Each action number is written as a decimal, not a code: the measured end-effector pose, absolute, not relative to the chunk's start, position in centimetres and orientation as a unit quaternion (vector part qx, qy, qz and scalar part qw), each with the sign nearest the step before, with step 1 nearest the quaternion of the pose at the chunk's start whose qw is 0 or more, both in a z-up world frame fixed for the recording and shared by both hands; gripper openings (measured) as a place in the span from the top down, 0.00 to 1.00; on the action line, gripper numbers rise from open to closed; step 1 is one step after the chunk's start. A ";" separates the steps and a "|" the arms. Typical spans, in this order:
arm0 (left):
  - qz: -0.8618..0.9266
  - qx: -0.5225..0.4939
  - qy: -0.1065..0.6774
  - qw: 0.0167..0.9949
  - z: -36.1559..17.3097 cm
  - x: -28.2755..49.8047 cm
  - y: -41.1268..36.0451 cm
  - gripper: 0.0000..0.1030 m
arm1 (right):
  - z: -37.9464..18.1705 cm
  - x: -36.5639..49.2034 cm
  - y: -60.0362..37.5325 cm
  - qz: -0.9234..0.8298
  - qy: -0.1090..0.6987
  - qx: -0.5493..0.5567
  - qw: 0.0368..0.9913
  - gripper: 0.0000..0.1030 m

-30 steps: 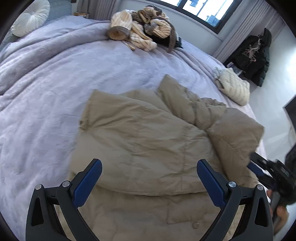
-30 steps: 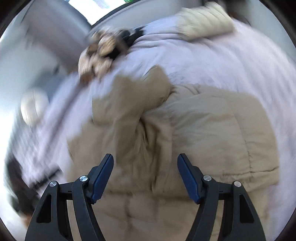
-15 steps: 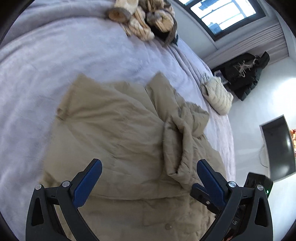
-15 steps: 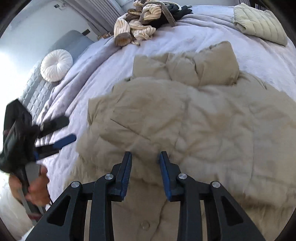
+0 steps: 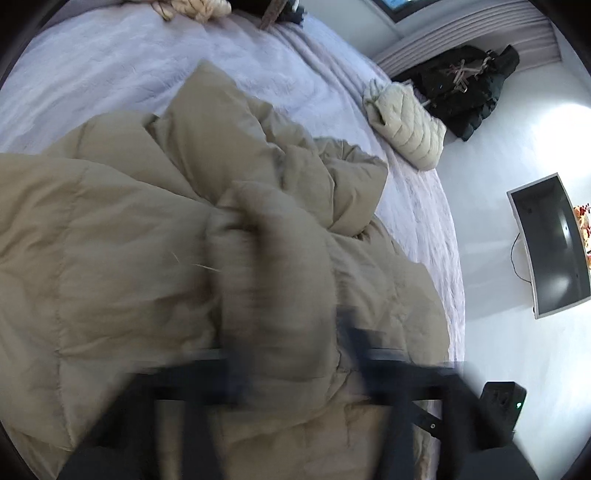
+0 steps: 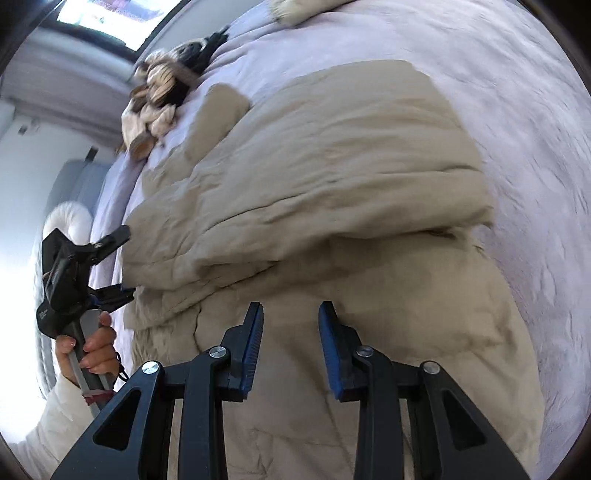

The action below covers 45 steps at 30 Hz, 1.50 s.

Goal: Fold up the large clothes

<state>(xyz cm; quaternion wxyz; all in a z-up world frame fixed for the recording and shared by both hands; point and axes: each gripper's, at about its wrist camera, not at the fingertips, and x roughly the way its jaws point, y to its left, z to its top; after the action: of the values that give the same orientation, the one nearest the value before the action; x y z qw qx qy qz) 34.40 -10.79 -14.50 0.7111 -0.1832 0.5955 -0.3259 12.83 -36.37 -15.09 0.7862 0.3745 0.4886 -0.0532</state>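
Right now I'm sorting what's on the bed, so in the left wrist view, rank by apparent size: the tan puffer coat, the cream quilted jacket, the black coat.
1. tan puffer coat, largest, though nearest.
2-3. cream quilted jacket and black coat: look alike, unranked.

Bright window daylight; left view's foreground motion-blurred; fisheye edges vignetted.

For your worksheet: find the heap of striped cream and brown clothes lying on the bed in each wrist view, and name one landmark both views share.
Left wrist view: striped clothes heap at the top edge, left of centre, mostly cropped.
Right wrist view: the heap at upper left, beyond the jacket, below the window.
Shared landmark: the beige puffer jacket, spread on the lilac bedspread in both.
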 end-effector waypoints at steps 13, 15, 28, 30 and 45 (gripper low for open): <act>-0.332 -0.207 0.517 0.762 -9.1 32.6 -4.0 0.86 | -13.7 13.7 -39.1 -0.183 0.459 0.272 0.826 0.76; -0.304 -0.193 0.552 0.752 -12.5 32.7 -3.4 0.86 | -14.3 13.5 -40.2 -0.189 0.463 0.281 0.819 0.81; -0.222 -0.028 0.559 0.799 -11.2 31.9 -0.9 0.75 | -16.6 13.4 -41.1 -0.196 0.477 0.291 0.806 0.83; -0.218 -0.033 0.550 0.806 -10.4 32.3 0.0 0.76 | -16.5 13.7 -41.0 -0.190 0.481 0.301 0.801 0.80; -0.214 -0.022 0.539 0.814 -13.3 31.6 -6.8 0.75 | -8.9 10.9 -44.3 -0.093 0.414 0.360 0.831 0.34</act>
<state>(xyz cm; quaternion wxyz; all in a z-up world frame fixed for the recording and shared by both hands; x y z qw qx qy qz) 31.64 -6.83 -13.33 0.8142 -0.0220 0.5392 -0.2140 10.91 -44.29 -8.93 0.8309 0.3597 0.4142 -0.0932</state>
